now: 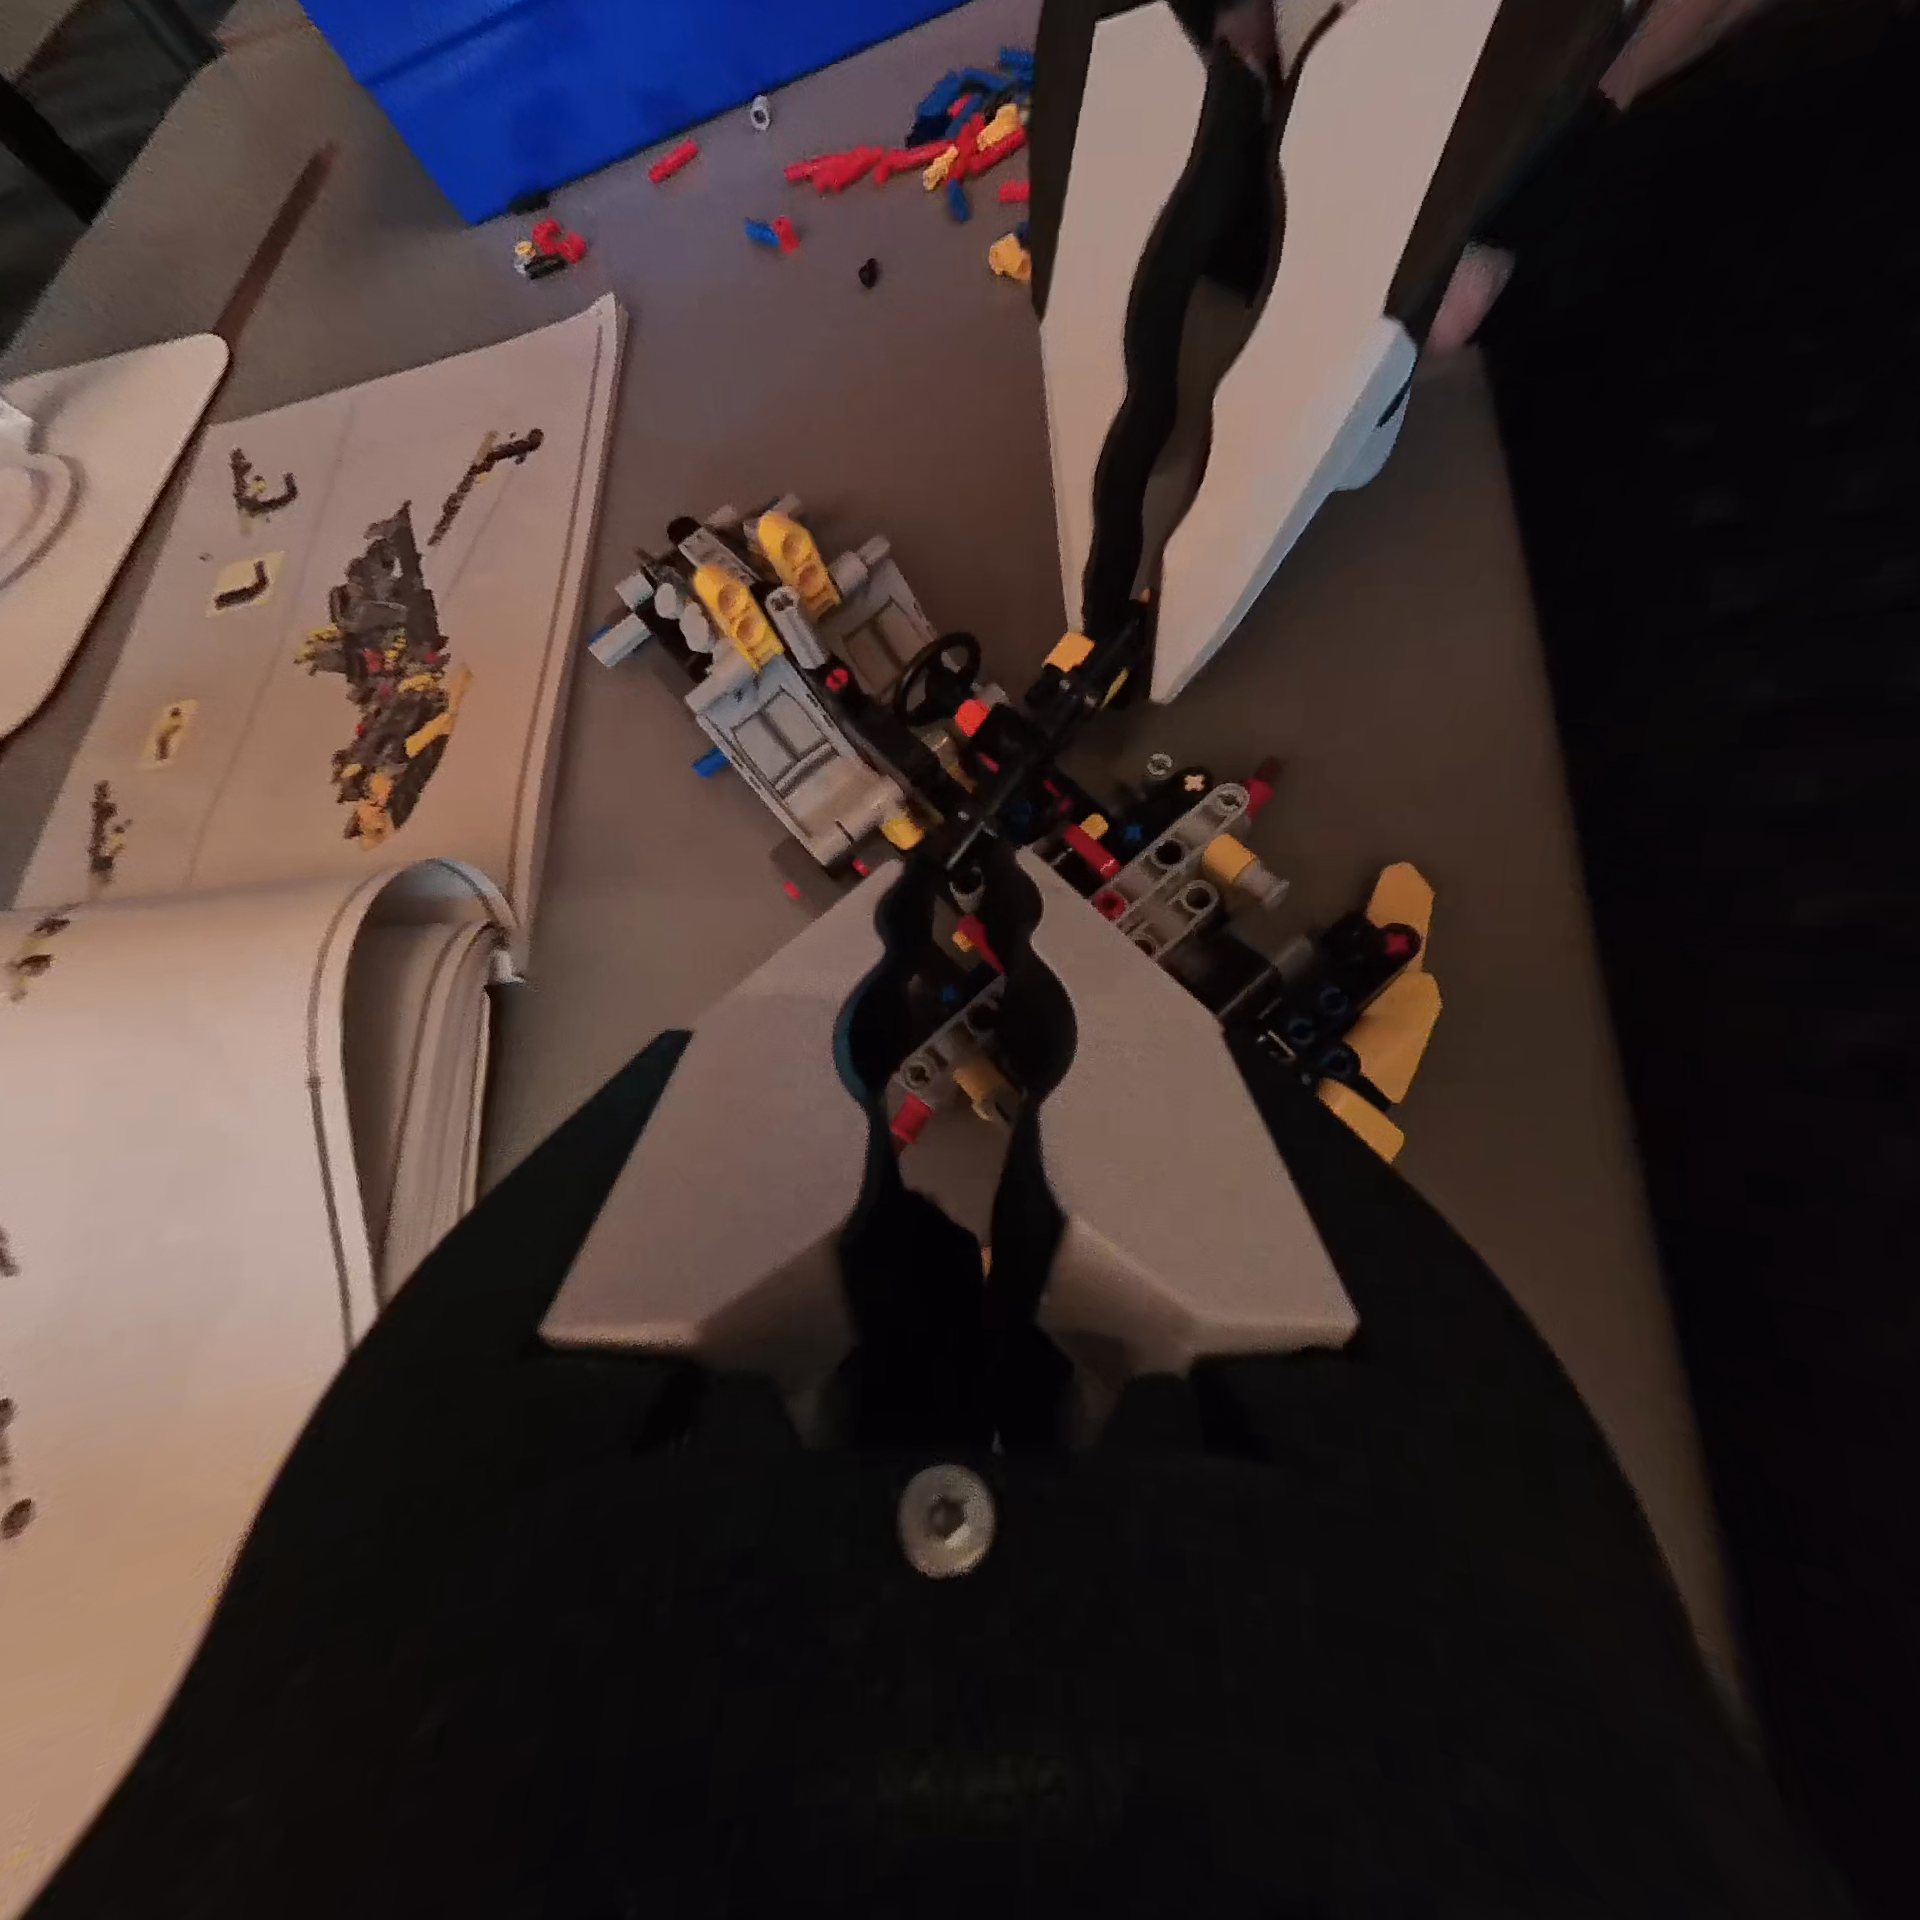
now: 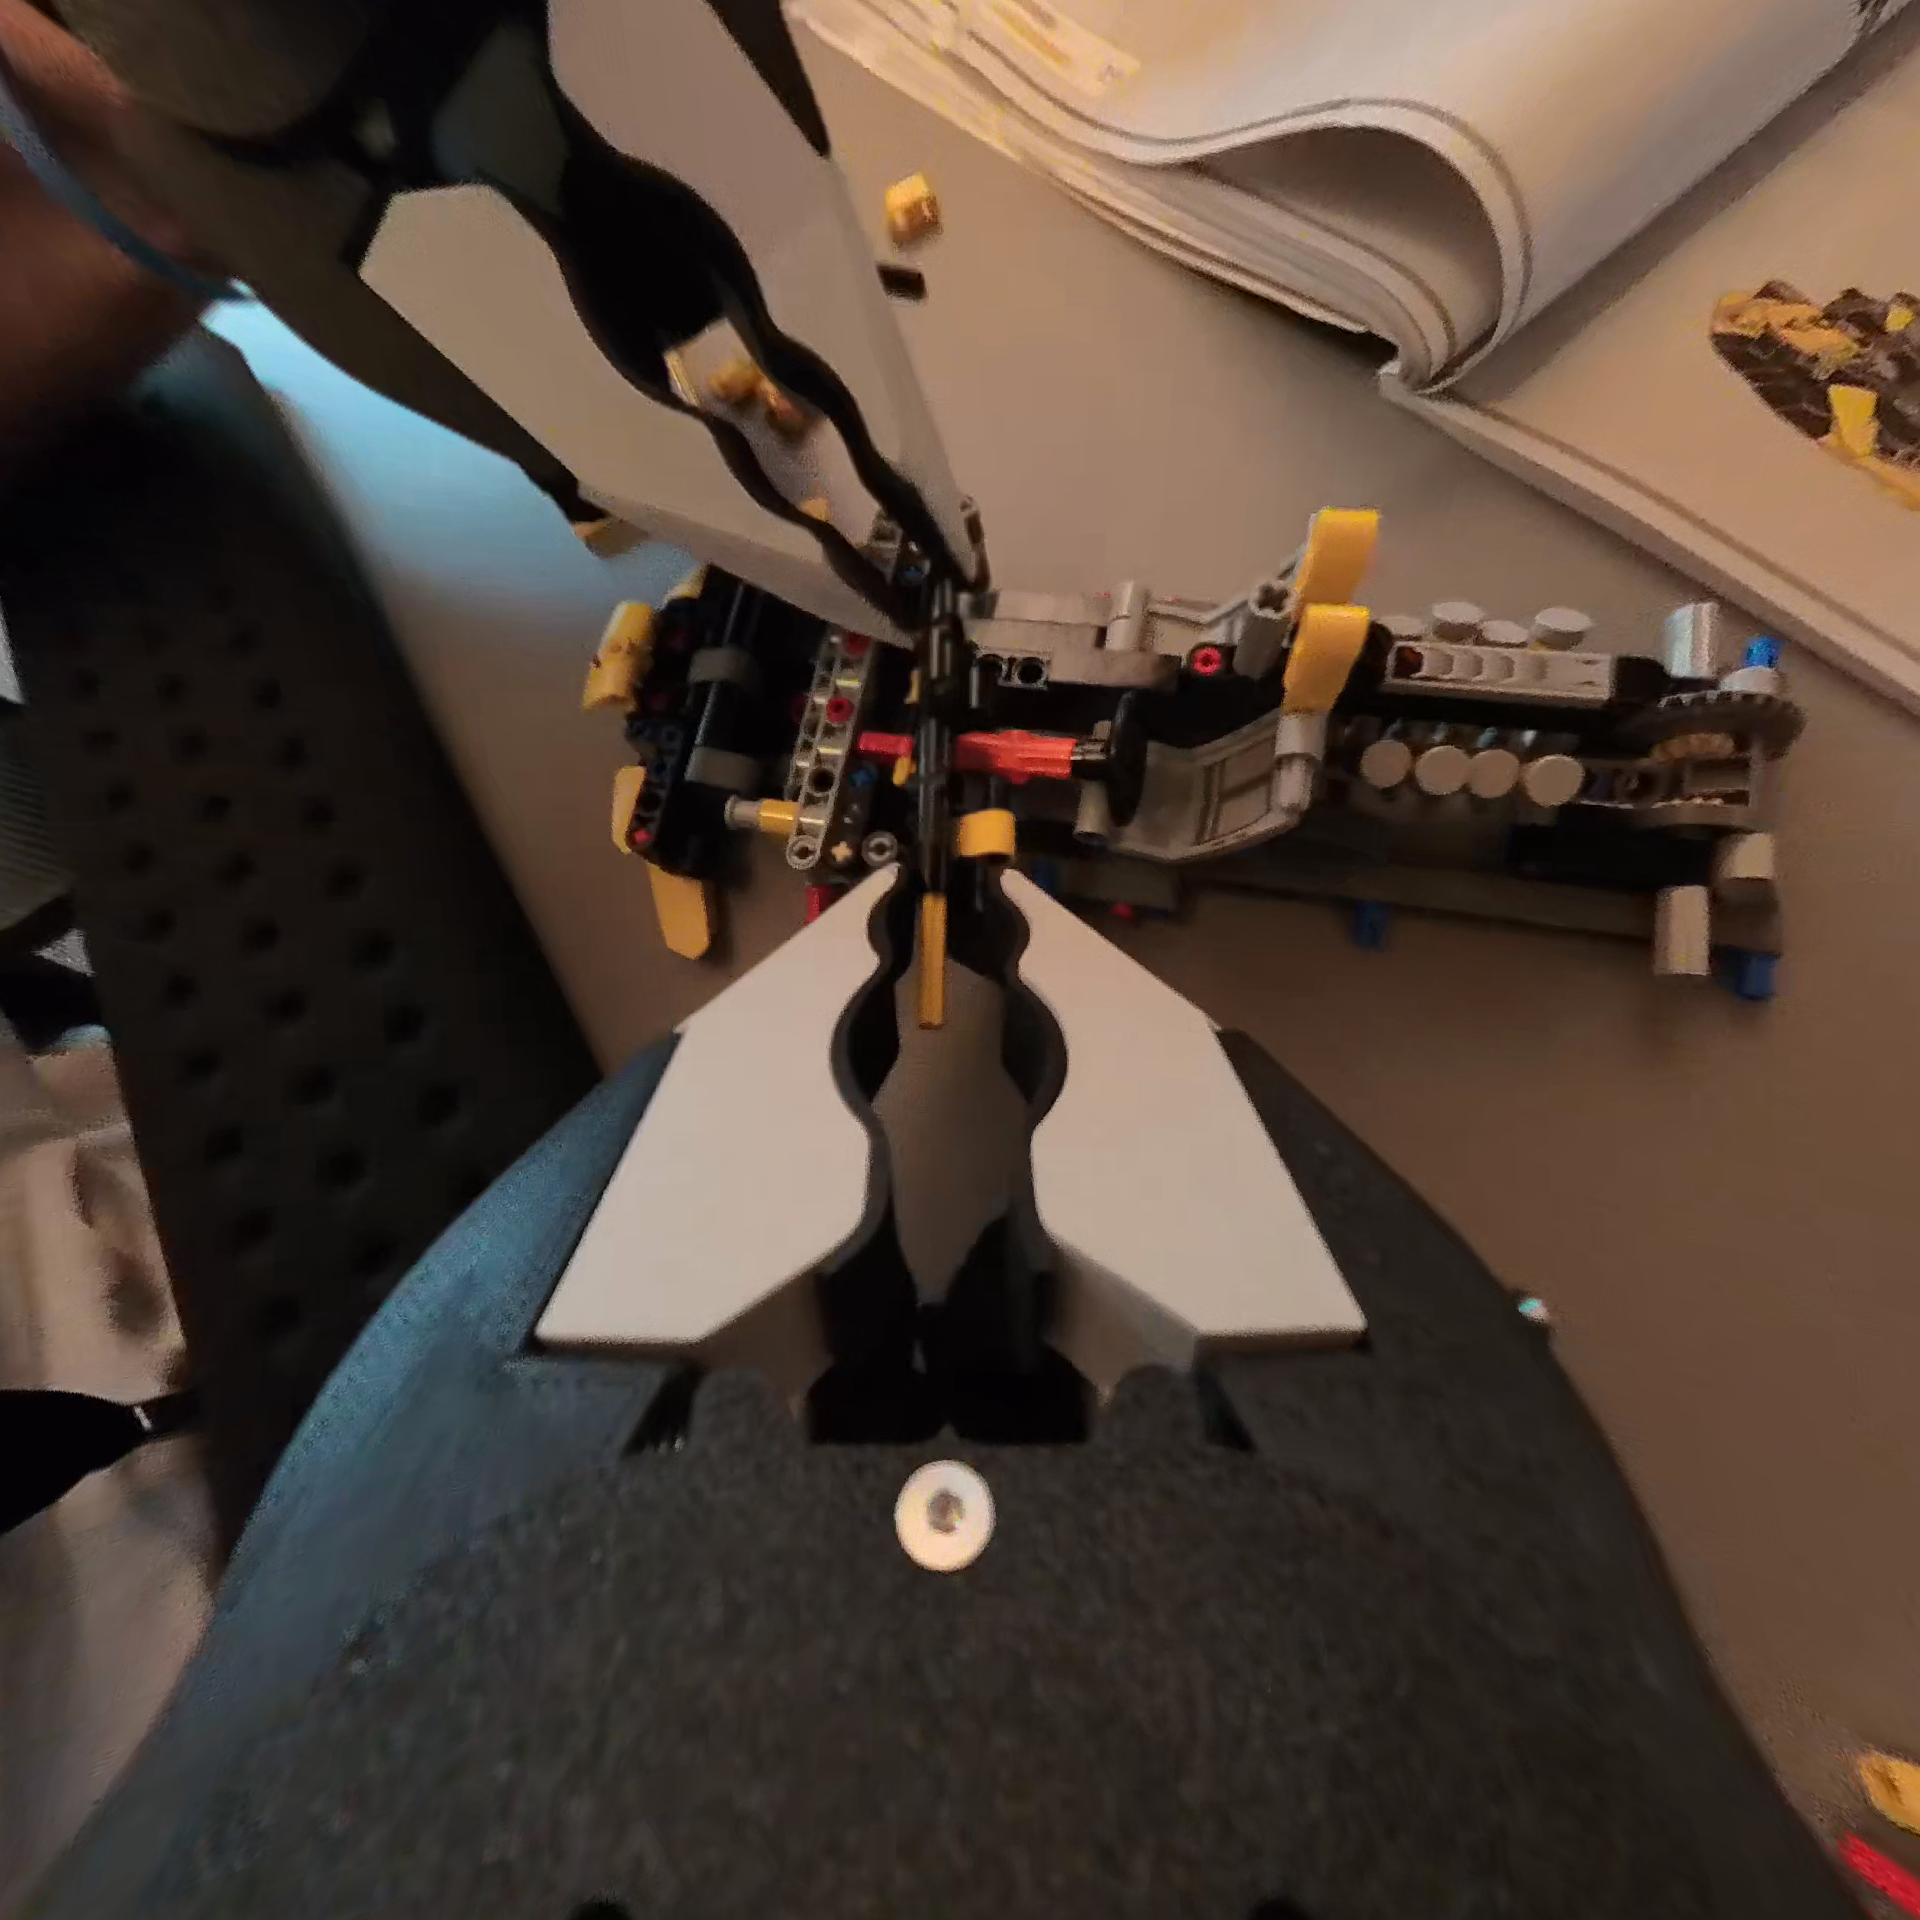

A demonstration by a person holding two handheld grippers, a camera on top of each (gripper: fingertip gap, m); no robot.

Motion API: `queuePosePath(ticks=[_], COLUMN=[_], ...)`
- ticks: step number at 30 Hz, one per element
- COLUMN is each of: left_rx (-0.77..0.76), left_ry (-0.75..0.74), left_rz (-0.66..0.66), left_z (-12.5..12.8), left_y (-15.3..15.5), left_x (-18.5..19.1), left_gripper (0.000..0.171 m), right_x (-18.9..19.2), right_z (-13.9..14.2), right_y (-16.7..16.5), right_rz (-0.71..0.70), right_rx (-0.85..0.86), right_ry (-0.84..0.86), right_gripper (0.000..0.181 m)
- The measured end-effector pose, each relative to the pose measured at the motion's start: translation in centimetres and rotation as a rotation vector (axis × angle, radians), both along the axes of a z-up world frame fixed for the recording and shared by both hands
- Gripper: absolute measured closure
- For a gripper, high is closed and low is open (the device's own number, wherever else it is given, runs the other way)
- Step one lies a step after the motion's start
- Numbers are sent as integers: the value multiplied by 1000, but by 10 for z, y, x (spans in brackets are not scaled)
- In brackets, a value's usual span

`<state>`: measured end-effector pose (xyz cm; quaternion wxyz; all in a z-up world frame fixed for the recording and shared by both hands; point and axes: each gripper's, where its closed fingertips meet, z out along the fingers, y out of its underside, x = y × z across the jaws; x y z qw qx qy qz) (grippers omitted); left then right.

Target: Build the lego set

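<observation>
A long, partly built lego vehicle [image 1: 800, 727] in grey, black and yellow lies on the tan table; it also shows in the right wrist view [image 2: 1247, 727]. A thin black bar [image 2: 935, 727] with a yellow end piece lies across the model. My left gripper [image 1: 961, 868] is shut on one end of this bar [image 1: 1023, 774]. My right gripper [image 2: 945, 888] is shut on the other end, where the yellow pin sticks out. Each gripper shows in the other's view, the right one [image 1: 1107, 665] and the left one [image 2: 935, 582], tips facing each other over the model.
An open instruction booklet [image 1: 312, 675] lies left of the model, also in the right wrist view [image 2: 1351, 156]. A blue bin [image 1: 582, 73] and several loose red, blue and yellow pieces [image 1: 914, 156] are at the far side. A black perforated chair [image 2: 260, 831] stands past the table edge. The grippers' ends are close to 5 cm from one another.
</observation>
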<state>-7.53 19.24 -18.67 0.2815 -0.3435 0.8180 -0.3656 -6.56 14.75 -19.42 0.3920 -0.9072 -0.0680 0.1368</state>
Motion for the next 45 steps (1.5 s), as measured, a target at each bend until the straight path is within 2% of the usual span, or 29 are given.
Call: queuePosePath(ticks=[4,7,16,24,28,33,37,45], left_rx=[-51,-84,-65,-164,-140,-136,-192,-262], left_ry=[39,74,136,147,137,152,183,203], left_rz=[-35,-46,-15,34,43,26,29,64], left_z=[0,-2,-5,-1,-3,-3,-2,-3], left_y=[-1,-1,6,4,5,0,-7,-2], left_x=[-3,-1,6,7,7,2,1,2], left_gripper=[165,165,164,164,164,165,151,151], right_x=[-3,-3,-1,-9,-6,1,1,-2], right_z=[10,7,2,1,0,-2,-6,-5], right_y=[-1,-1,6,3,5,-1,-2,3], right_rz=[-13,-26,-80,-60,-68,-39,4,-78], right_rx=[85,98,26,-24,-30,-46,16,32], right_ry=[81,68,230,385,308,74,-148,-87], right_gripper=[169,170,171,174,174,175,174,174])
